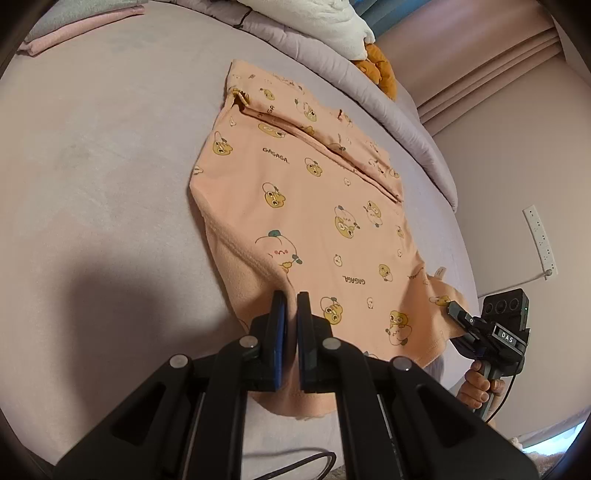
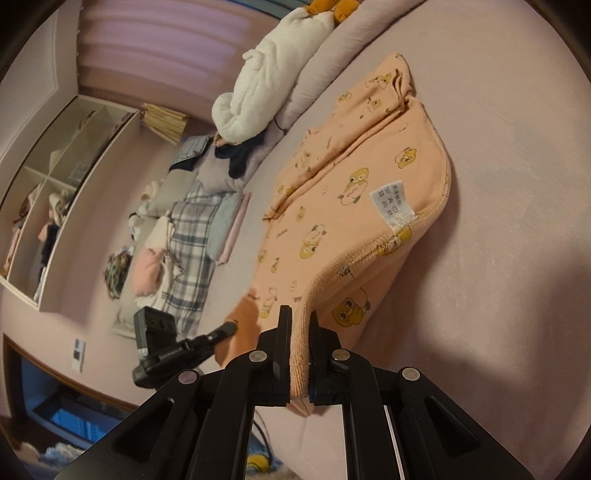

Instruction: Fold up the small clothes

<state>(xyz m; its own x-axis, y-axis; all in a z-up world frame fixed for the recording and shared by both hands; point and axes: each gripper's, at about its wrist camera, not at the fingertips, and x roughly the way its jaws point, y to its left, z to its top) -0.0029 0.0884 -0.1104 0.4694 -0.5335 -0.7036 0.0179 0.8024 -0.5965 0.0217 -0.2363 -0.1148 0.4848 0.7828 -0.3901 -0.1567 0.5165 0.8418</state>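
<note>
A small peach garment printed with yellow cartoon faces lies on the lilac bed, its far sleeve folded over. My left gripper is shut on the garment's near hem corner. My right gripper is shut on the other hem corner, lifting the stitched edge of the garment so its white care label shows. The right gripper also shows in the left wrist view at the garment's right corner. The left gripper shows in the right wrist view.
A grey duvet roll, white plush blanket and orange soft toy lie along the bed's far side. Folded pink and grey cloths sit at far left. Folded clothes and a shelf unit show in the right wrist view.
</note>
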